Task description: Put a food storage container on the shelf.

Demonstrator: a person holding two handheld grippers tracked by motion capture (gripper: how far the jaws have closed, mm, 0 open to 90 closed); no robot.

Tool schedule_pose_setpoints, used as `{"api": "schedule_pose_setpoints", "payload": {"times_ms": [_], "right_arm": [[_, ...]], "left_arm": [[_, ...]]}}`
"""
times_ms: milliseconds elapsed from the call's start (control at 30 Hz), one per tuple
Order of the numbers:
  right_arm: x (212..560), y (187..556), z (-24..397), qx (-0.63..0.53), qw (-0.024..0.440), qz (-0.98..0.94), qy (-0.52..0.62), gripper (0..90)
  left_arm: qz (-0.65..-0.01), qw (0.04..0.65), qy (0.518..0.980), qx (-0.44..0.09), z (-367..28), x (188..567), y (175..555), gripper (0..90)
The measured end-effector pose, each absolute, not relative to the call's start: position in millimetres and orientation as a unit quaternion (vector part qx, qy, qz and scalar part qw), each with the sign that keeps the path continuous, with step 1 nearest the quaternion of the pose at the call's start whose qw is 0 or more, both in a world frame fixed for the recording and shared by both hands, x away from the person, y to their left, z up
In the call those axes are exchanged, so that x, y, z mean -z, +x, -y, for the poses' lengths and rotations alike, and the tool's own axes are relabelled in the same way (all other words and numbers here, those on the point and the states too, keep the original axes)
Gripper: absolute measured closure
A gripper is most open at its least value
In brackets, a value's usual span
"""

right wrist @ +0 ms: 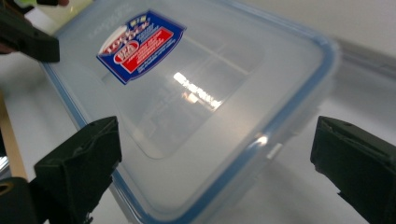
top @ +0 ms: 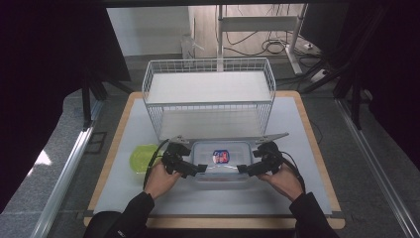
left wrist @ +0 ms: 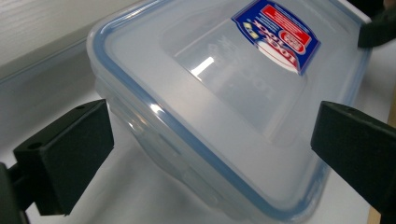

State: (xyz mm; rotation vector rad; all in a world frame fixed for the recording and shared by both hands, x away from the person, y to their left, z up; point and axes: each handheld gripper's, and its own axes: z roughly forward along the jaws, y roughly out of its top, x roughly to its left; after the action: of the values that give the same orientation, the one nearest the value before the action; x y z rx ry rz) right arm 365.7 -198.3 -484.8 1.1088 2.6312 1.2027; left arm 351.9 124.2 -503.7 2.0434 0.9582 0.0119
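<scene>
Bearing a red-and-blue label, lidded container

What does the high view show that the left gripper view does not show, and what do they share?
The high view alone takes in the white wire basket behind the box, a yellow-green lid lying at the left on the mat, the person's two hands, and the right gripper at the box's right end. The left gripper view alone gives the close detail: the blue seal running round the rim of the lid. Both show the clear lidded plastic box with its blue and red label, and the left gripper, jaws standing wide at the box's corner without pressing it.
</scene>
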Motion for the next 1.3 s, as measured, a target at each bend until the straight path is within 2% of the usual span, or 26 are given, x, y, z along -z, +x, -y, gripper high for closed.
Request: {"api": "schedule_pose_setpoints", "payload": {"times_ms": [167,267,500,667,800,900,1000,1167,1300], "right_arm": [[490.1,377.6,198.0,-0.395,-0.022,-0.837,0.377,1.4],[493.3,382.2,198.8,-0.398,-0.048,-0.832,0.384,2.9],[491.5,380.0,203.9,-0.393,-0.073,-0.821,0.407,11.0],[485.6,369.9,205.0,-0.387,-0.061,-0.827,0.403,16.6],[483.2,360.5,218.5,-0.414,-0.066,-0.805,0.420,33.0],[480.6,352.5,226.9,-0.436,-0.068,-0.792,0.422,42.7],[480.8,345.1,231.4,-0.450,-0.065,-0.787,0.418,47.6],[483.2,339.3,236.1,-0.464,-0.074,-0.776,0.422,50.0],[487.0,342.6,237.8,-0.458,-0.101,-0.770,0.433,48.2]], "left_arm": [[-0.402,0.440,0.801,0.053,-122.9,511.9,360.1,0.0],[-0.408,0.440,0.798,0.059,-123.0,512.7,361.5,0.0],[-0.421,0.424,0.796,0.094,-125.3,513.4,360.4,1.2],[-0.411,0.422,0.804,0.079,-129.6,505.6,350.6,10.6],[-0.406,0.439,0.799,0.066,-135.8,502.1,338.0,19.2],[-0.408,0.471,0.778,0.080,-148.9,503.6,332.2,35.3],[-0.404,0.489,0.769,0.084,-155.0,505.2,327.5,43.6],[-0.403,0.504,0.759,0.083,-156.4,507.3,325.0,46.4],[-0.411,0.503,0.756,0.083,-155.3,507.5,324.4,45.8]]}}
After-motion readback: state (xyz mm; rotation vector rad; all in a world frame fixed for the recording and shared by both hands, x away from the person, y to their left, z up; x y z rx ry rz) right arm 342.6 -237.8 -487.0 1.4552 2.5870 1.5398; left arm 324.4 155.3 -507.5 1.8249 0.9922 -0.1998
